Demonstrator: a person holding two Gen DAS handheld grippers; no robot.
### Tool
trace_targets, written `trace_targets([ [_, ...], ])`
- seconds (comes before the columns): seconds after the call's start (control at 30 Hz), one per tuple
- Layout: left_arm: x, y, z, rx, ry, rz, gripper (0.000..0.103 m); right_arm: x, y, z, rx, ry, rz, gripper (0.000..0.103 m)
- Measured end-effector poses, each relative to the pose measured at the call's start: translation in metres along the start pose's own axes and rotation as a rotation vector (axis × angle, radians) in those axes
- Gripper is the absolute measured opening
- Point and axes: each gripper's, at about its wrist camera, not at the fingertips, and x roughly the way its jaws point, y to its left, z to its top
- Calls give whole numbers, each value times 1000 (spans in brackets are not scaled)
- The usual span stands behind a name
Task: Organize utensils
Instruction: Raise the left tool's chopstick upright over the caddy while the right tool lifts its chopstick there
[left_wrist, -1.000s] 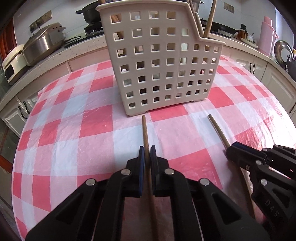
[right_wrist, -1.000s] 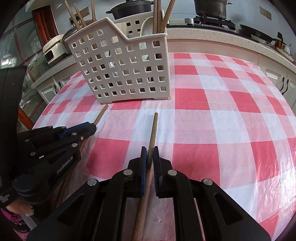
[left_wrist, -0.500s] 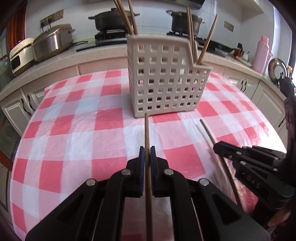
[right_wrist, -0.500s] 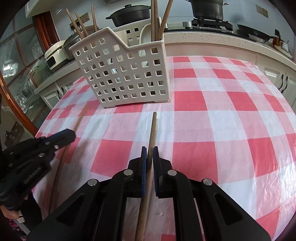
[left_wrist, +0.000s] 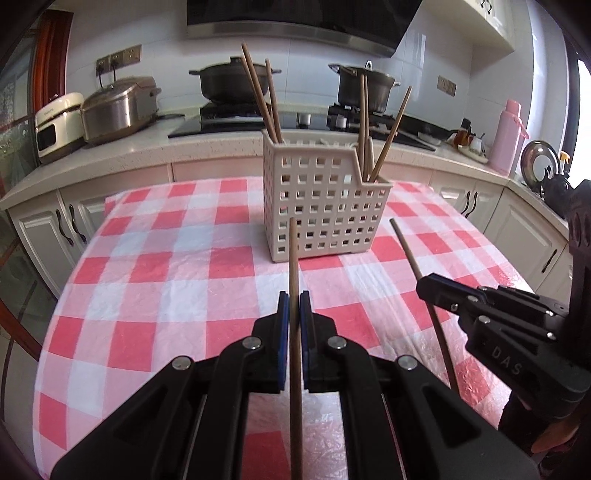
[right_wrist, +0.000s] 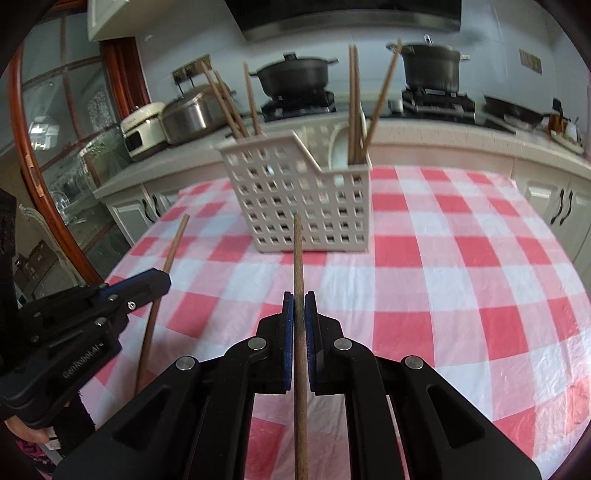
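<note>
My left gripper (left_wrist: 294, 306) is shut on a brown wooden chopstick (left_wrist: 293, 258) and holds it above the checked tablecloth, tip toward the white perforated utensil basket (left_wrist: 325, 210). My right gripper (right_wrist: 299, 306) is shut on a second wooden chopstick (right_wrist: 297, 254), also pointing at the basket (right_wrist: 299, 206). The basket holds several upright chopsticks (left_wrist: 364, 122) in two compartments. The right gripper shows at the right of the left wrist view (left_wrist: 424, 288), the left gripper at the left of the right wrist view (right_wrist: 162, 282).
The round table carries a red and white checked cloth (left_wrist: 177, 266). Behind it runs a counter with a rice cooker (left_wrist: 118, 107), two black pots (left_wrist: 229, 83) on a stove and a pink flask (left_wrist: 508, 136). White cabinets (right_wrist: 554, 206) stand close to the table.
Both grippers have risen and pulled back from the basket, lifting their chopsticks off the cloth. The basket now looks smaller and farther away.
</note>
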Motion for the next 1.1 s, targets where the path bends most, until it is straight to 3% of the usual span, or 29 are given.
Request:
trace_targets([
  [0.5, -54, -2, 7, -4, -142, 3, 6, -50, 25, 9, -77, -140, 20, 8],
  [1.1, -91, -11, 14, 15, -251, 13, 6, -66, 25, 15, -73, -196, 26, 8],
])
